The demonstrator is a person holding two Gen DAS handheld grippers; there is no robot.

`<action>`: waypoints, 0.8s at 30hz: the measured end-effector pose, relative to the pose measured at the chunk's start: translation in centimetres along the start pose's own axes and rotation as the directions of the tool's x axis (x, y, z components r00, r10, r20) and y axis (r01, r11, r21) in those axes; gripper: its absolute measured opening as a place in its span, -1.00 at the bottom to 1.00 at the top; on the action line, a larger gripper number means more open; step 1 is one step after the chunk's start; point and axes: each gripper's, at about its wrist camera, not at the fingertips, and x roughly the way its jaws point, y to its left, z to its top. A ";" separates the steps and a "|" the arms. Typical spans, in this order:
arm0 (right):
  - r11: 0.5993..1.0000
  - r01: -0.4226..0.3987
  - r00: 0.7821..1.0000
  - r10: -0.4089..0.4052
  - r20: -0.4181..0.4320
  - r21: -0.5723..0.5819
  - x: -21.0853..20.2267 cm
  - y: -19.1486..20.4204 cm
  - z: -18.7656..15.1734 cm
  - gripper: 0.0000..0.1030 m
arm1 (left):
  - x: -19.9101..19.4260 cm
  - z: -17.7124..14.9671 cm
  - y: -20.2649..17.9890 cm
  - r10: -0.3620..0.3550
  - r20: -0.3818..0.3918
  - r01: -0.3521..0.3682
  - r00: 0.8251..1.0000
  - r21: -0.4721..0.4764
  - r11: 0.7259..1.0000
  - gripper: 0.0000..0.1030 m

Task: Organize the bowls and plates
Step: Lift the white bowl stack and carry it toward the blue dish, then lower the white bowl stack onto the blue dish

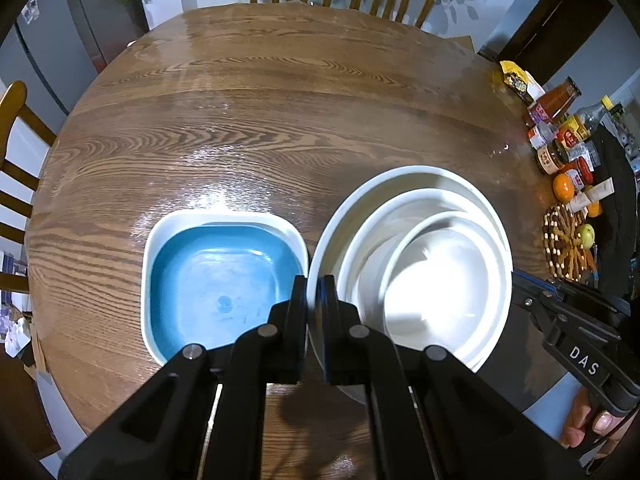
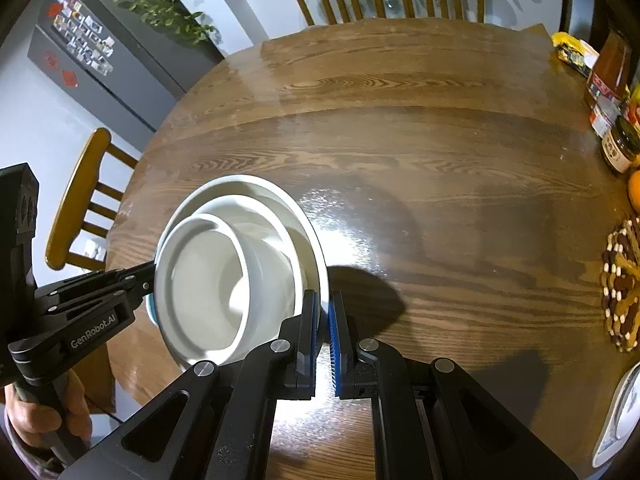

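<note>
Three nested white bowls; one blue square dish; two grippers.

The left gripper points steeply down, its jaws clamped on the left rim of a stack of white bowls. The right gripper pinches the stack's opposite rim, jaws closed. A hand grasps each handle, near side.

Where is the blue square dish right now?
In the left wrist view, the blue square dish sits on the table, immediately left of the stacked white bowls.
</note>
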 end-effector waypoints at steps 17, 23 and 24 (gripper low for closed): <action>0.996 -0.027 1.000 0.027 -0.010 -0.079 1.2 5.1 0.9 -0.83 | -2.5 -0.8 4.4 0.048 0.033 -0.046 0.998 -0.067 0.997 -0.98; 0.992 -0.046 0.999 0.043 -0.024 -0.116 2.0 7.1 1.5 -0.83 | -3.0 -1.0 6.0 0.072 0.035 -0.068 0.997 -0.102 0.993 -0.98; 0.991 -0.050 0.999 0.046 -0.028 -0.124 2.3 7.5 1.6 -0.83 | -3.1 -1.0 6.3 0.076 0.034 -0.072 0.997 -0.106 0.992 -0.98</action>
